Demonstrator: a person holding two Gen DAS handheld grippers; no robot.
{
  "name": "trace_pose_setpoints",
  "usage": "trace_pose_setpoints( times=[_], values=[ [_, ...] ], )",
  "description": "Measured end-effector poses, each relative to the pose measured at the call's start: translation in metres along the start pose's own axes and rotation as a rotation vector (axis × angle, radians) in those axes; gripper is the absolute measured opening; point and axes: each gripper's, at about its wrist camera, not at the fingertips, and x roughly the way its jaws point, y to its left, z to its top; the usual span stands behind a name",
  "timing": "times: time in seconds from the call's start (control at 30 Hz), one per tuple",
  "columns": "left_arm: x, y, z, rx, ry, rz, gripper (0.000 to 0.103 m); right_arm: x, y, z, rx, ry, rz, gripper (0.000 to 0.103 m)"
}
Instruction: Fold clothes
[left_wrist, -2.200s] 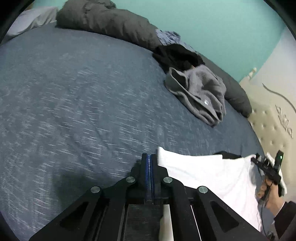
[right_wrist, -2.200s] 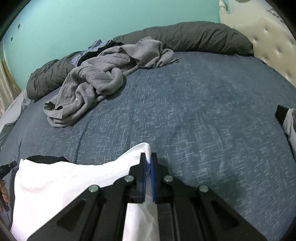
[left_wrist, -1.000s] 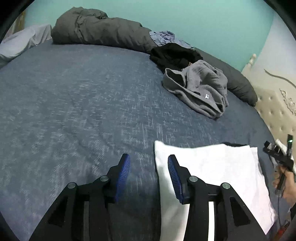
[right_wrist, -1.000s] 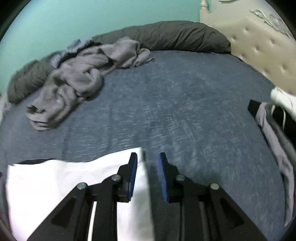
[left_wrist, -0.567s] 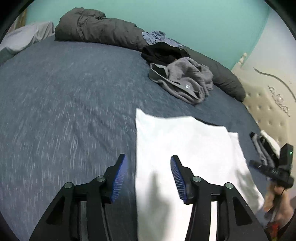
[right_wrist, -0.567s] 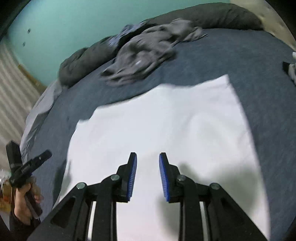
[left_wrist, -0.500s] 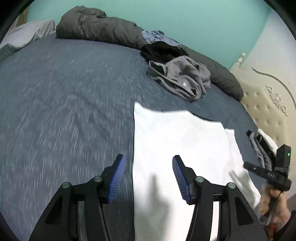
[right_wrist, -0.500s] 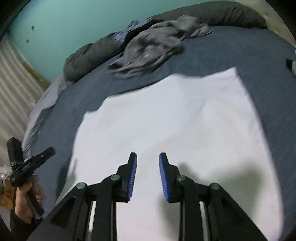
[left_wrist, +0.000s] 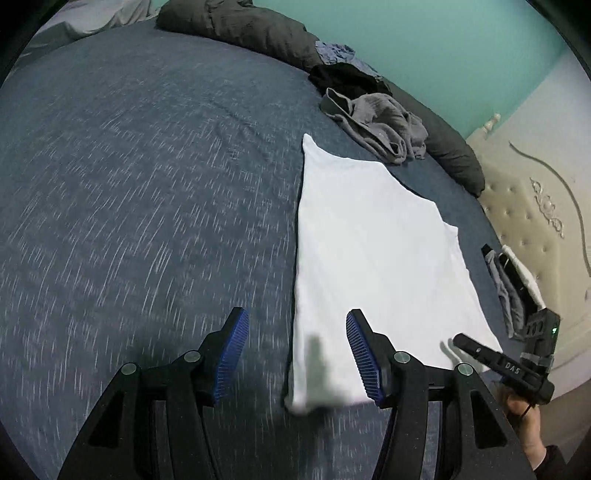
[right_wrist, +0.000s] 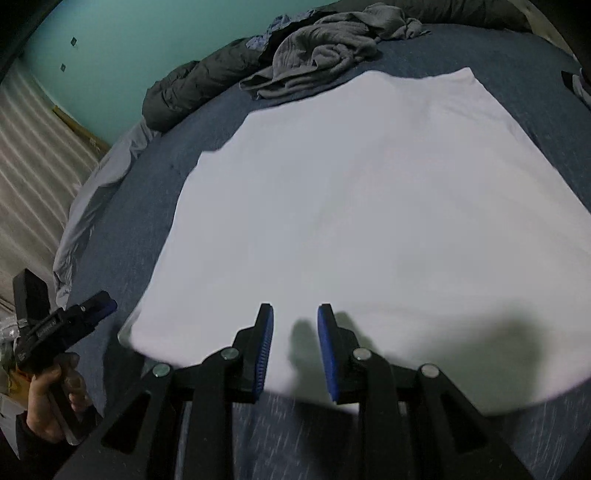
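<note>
A white garment (left_wrist: 373, 254) (right_wrist: 362, 206) lies folded flat on the blue-grey bed cover (left_wrist: 129, 184). My left gripper (left_wrist: 295, 350) hovers open over the garment's near left corner, with nothing between its fingers. My right gripper (right_wrist: 293, 347) is open above the garment's near edge, also empty. In the left wrist view the right gripper (left_wrist: 517, 365) shows at the lower right, held in a hand. In the right wrist view the left gripper (right_wrist: 62, 328) shows at the lower left, held in a hand.
A crumpled grey garment (left_wrist: 376, 129) (right_wrist: 317, 51) and a black one (left_wrist: 347, 79) lie heaped at the far side of the bed. Dark grey pillows (left_wrist: 236, 29) line the teal wall. Folded clothes (left_wrist: 513, 284) sit by the cream tufted headboard (left_wrist: 532, 221).
Both grippers let go of the white garment's corners, opened, and pulled back toward its near edge. The garment now lies flat.
</note>
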Motion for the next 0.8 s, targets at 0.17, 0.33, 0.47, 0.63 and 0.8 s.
trace_pose_setpoints(
  times=[0.17,0.33,0.47,0.63,0.8],
  values=[
    [-0.003,-0.006,-0.012,0.007,0.002,0.015,0.06,0.013,0.02,-0.018,-0.104,0.087,-0.021,0.012],
    [-0.003,-0.005,-0.019,0.004,0.011,0.035,0.06,0.016,0.016,-0.034,-0.11,0.152,-0.053,0.001],
    [-0.004,-0.002,-0.022,-0.008,0.011,0.035,0.06,-0.007,0.013,-0.034,-0.095,0.136,-0.022,0.001],
    [-0.003,0.0,-0.025,-0.036,0.014,0.02,0.067,-0.046,-0.016,-0.023,0.015,0.031,0.013,0.001],
    [0.003,0.003,-0.027,-0.079,0.031,0.004,0.07,-0.067,-0.063,-0.021,0.155,-0.04,0.019,0.002]
  ],
)
